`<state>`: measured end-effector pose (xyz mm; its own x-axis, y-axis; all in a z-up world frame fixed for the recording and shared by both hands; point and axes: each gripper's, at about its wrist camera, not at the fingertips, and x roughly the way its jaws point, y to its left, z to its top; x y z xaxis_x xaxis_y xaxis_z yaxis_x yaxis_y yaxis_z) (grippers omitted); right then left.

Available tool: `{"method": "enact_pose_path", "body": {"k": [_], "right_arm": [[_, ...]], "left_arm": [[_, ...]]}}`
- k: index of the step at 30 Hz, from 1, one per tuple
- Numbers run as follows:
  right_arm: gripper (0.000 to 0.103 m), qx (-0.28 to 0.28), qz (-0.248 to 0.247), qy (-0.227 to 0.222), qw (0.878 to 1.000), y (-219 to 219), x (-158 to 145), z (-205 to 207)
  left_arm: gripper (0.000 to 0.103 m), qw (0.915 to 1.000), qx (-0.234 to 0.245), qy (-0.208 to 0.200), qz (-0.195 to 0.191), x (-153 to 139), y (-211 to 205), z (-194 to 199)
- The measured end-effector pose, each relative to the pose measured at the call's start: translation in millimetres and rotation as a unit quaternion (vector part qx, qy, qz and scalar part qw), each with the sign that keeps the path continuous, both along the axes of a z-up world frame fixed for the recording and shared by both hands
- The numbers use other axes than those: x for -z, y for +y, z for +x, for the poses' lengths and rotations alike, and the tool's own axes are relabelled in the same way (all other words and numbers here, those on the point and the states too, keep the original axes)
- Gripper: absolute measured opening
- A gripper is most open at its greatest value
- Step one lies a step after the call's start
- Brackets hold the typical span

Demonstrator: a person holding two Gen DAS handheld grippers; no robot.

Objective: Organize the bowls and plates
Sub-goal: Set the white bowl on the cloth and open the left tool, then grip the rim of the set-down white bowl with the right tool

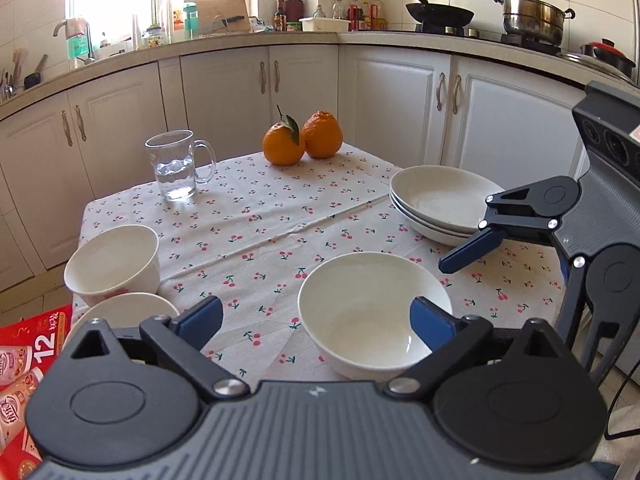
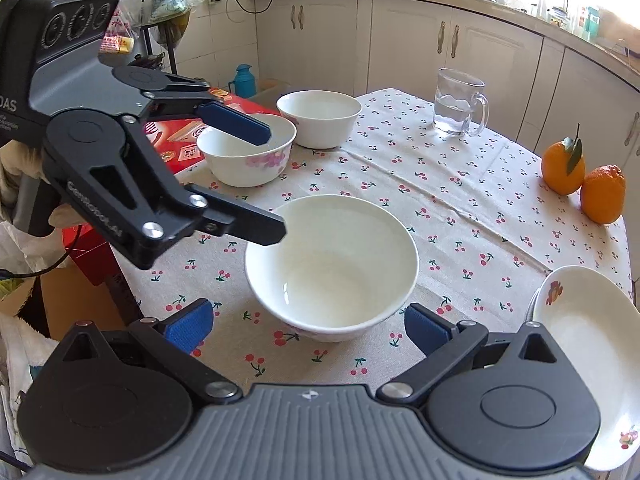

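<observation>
A white bowl stands on the cherry-print tablecloth in front of both grippers. My left gripper is open, its right finger over the bowl's near rim. My right gripper is open and empty, just short of the bowl. Two more white bowls stand at the table's edge, the far one and the near one. Stacked white plates sit at the other side.
A glass mug with water and two oranges stand at the far side of the table. A red carton sits below the table edge. White kitchen cabinets stand behind.
</observation>
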<state>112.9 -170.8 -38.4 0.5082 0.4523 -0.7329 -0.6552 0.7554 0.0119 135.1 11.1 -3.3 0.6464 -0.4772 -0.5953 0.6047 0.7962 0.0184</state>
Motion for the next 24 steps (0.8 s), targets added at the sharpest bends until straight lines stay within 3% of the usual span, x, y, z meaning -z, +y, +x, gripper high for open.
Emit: {"method": "enact_pose_path", "body": {"k": [9, 19, 24], "right_arm": [[0.103, 0.004, 0.012, -0.012, 1.000, 7.1, -14.3, -4.1], [0.103, -0.008, 0.003, -0.024, 1.000, 45.0, -34.6, 11.1], [0.103, -0.019, -0.002, -0.019, 1.000, 66.2, -35.2, 24.0]], "left_arm": [[0.102, 0.9985, -0.053, -0.007, 0.010, -9.7, 39.0, -24.6], [0.102, 0.9940, -0.101, -0.012, 0.040, 7.4, 72.0, -31.2], [0.102, 0.9925, -0.118, 0.000, 0.031, 17.7, 84.9, -23.1]]}}
